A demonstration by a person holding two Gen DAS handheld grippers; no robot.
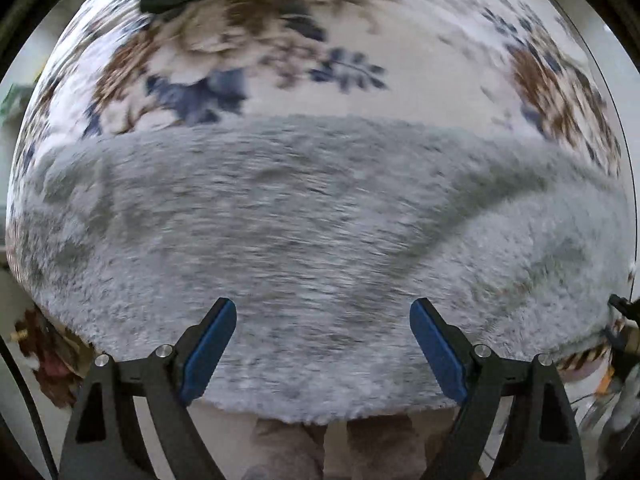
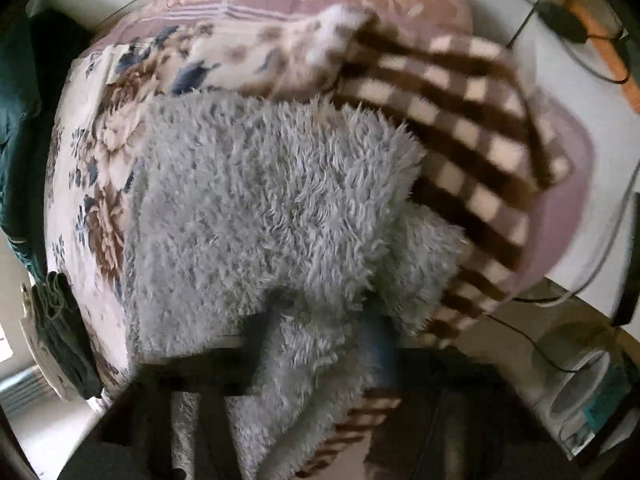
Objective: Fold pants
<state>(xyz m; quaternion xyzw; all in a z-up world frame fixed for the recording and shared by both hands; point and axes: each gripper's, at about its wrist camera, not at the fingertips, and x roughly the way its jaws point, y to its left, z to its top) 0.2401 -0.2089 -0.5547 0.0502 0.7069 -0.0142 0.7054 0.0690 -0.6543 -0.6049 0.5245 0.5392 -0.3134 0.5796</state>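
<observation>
Fingers [image 2: 376, 344] clamp pants [image 2: 272, 200] edge.

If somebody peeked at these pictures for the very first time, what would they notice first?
Probably the fluffy grey pants, spread across the flowery bedspread and filling the middle of the left view. In the right view, the right hand-held gripper is pinching a bunch of that grey fluff at the bottom. A brown-and-cream checked blanket lies at the upper right.

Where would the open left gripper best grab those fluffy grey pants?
Probably at the near edge of the fluffy grey pants, coming from above. The pants lie flat on the floral bedspread, and that edge sits just below the open left gripper, so one of its fingers could slip under it.
</observation>
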